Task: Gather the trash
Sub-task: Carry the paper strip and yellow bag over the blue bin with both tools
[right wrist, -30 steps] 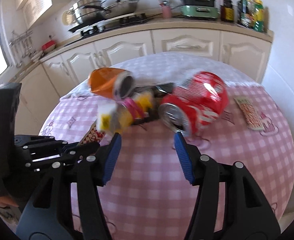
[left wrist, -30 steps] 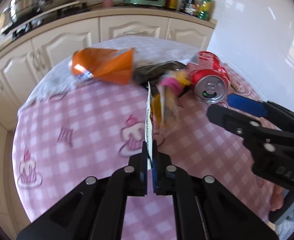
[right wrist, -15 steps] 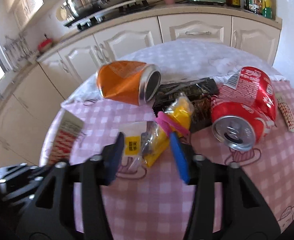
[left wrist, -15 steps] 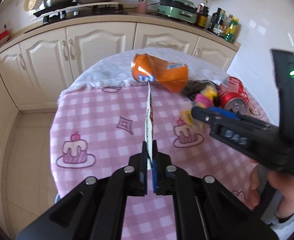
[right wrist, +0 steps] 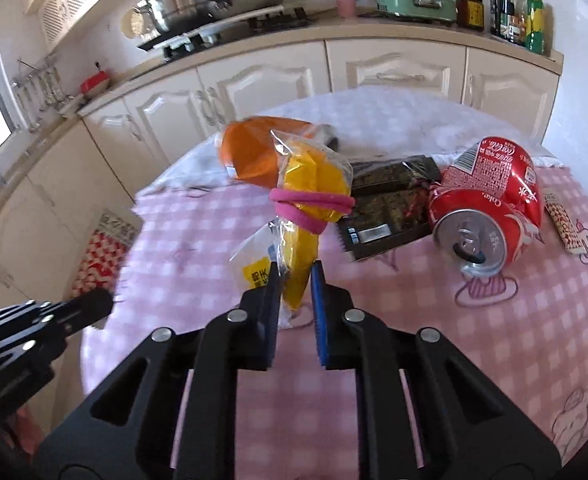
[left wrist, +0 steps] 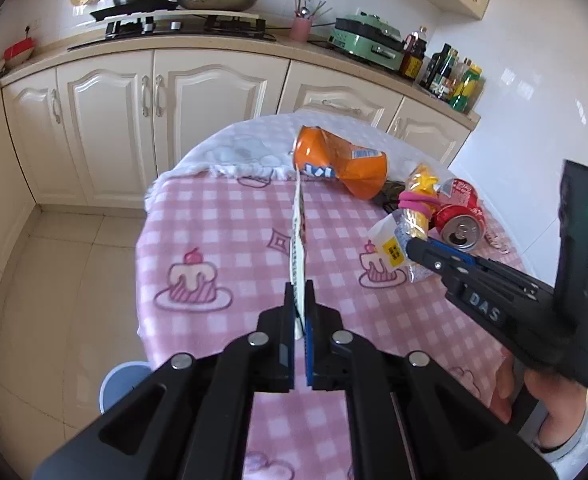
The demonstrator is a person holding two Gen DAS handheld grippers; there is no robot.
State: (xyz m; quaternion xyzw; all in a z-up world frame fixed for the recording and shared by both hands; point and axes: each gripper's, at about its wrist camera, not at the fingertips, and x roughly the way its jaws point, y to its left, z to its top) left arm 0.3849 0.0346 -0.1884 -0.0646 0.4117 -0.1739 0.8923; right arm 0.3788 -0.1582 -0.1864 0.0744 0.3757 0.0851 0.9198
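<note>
My left gripper (left wrist: 301, 300) is shut on a flat red-and-white checked wrapper (left wrist: 298, 240), held edge-on above the table; the wrapper also shows in the right wrist view (right wrist: 102, 248). My right gripper (right wrist: 296, 280) is shut on a yellow plastic bag (right wrist: 314, 184) tied with a pink band and holds it up off the table. The bag also shows in the left wrist view (left wrist: 416, 204). A crushed orange can (left wrist: 342, 162), a crushed red cola can (right wrist: 490, 208) and a dark seaweed packet (right wrist: 390, 204) lie on the table.
The round table (left wrist: 222, 232) has a pink checked cloth. A small patterned wrapper (right wrist: 564, 220) lies at its right edge. Cream cabinets (left wrist: 154, 92) and a counter with pots and bottles stand behind. A blue-grey stool (left wrist: 122, 380) sits below the table's near left.
My right gripper moved left from the cola can, closed on the yellow bag and lifted it. My left gripper drew back and left with the wrapper still in it.
</note>
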